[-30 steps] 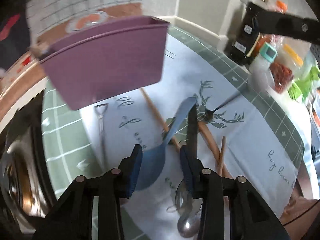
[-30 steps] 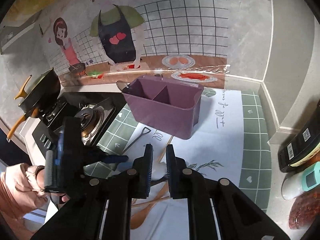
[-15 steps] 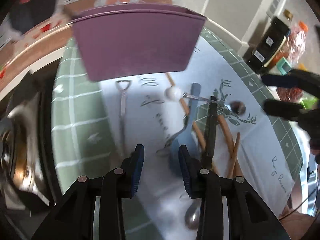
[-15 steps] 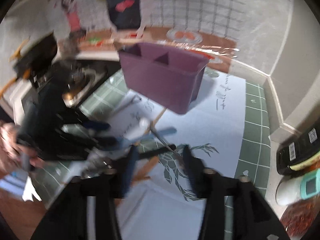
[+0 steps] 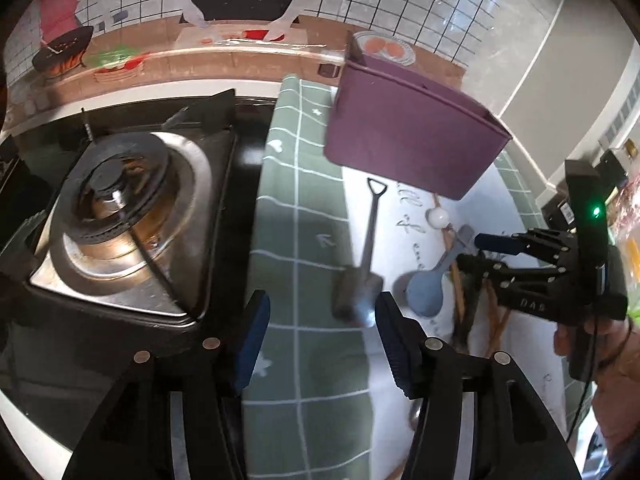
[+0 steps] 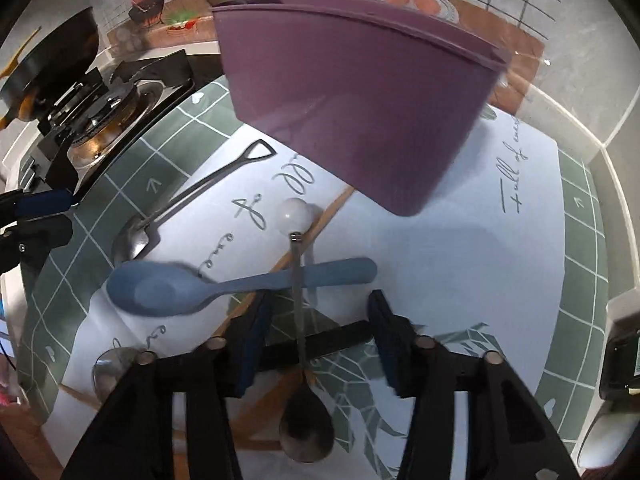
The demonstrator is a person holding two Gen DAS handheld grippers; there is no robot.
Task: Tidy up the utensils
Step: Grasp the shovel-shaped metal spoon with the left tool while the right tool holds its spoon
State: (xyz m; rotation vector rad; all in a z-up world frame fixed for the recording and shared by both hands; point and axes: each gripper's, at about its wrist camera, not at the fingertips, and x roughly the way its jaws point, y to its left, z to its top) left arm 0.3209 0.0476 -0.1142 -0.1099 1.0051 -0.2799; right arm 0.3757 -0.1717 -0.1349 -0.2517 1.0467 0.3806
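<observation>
A purple utensil holder [image 6: 360,92] stands at the back of a white mat [image 6: 460,264]; it also shows in the left wrist view [image 5: 408,140]. On the mat lie a blue spoon [image 6: 224,286], a metal spoon with a white ball end [image 6: 298,300], a shovel-handled metal spoon [image 5: 366,256], wooden chopsticks [image 6: 320,224] and a black utensil [image 6: 320,344]. My right gripper [image 6: 316,340] is open, low over the ball-end spoon and black utensil. My left gripper [image 5: 324,344] is open and empty, just in front of the shovel spoon's bowl.
A gas stove burner [image 5: 120,216] sits left of the green grid mat [image 5: 304,248]. A pan [image 6: 48,68] stands on the far burner. Bottles and jars [image 6: 620,360] crowd the right edge. The wall runs close behind the holder.
My left gripper swung left toward the stove and opened wide. My right gripper opened and dropped low over the utensils; the ball-end spoon now lies on the mat.
</observation>
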